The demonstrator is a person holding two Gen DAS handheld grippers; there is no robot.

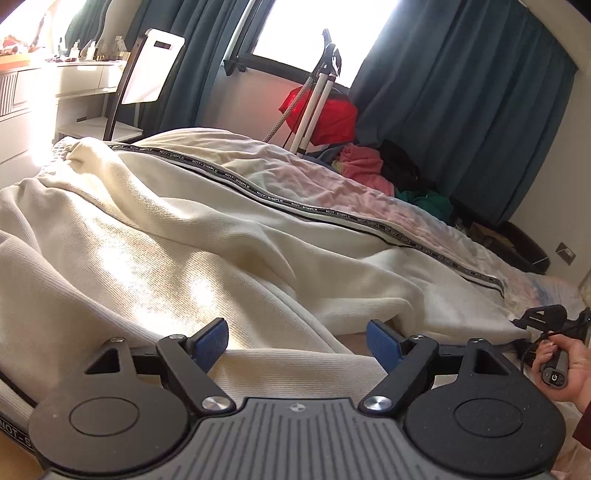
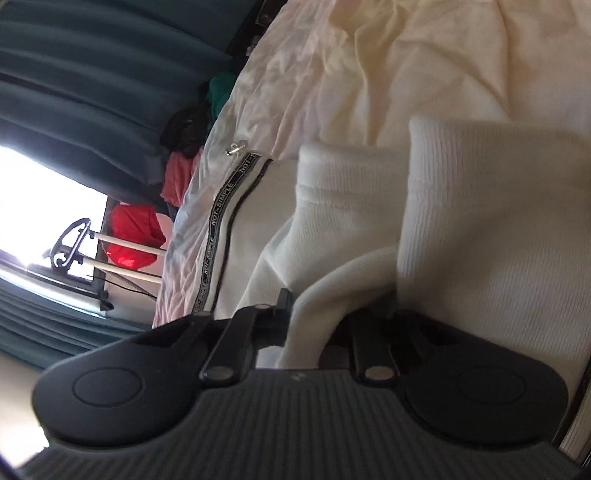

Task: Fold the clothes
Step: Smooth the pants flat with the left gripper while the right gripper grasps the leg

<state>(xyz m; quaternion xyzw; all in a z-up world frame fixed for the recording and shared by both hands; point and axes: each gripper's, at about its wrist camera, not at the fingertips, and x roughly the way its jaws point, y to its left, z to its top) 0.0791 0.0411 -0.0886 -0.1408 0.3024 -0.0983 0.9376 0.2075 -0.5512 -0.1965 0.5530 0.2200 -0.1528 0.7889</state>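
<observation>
Bed [image 1: 436, 218] with a crumpled pale sheet, faintly pink, fills the middle of the left wrist view. Dark teal curtains [image 1: 461, 92] hang at the far wall on both sides of a bright window [image 1: 317, 29]. Far left: a white dresser [image 1: 66, 81] with small bottles on top, and a white-backed chair [image 1: 151, 70] beside it. At the far side of the bed, a heap of other clothes [image 1: 373, 166] in pink, green and black, a red bag [image 1: 325, 110], and a white stand [image 1: 314, 92] leaning up in front of the window.

Cream ribbed garment [image 1: 147, 229] lies spread across the near half of the bed, rumpled, one edge running to the right.

Left gripper [image 1: 297, 341] low over the near hem, its blue-padded fingers [image 1: 210, 341] spread wide with cloth lying between and under them, not clamped. Right gripper [image 2: 325, 302] is rolled on its side; a fold of the cream cloth runs between its fingers, which look closed on it, though the tips are hidden by fabric. In the left wrist view a hand [image 1: 565, 365] at the near right wraps the right gripper's handle.

Black tape trim [image 1: 332, 214] along the garment reads "NOT-SIMPLE", repeated. A small metal zip pull [image 2: 236, 147] sits at its end
</observation>
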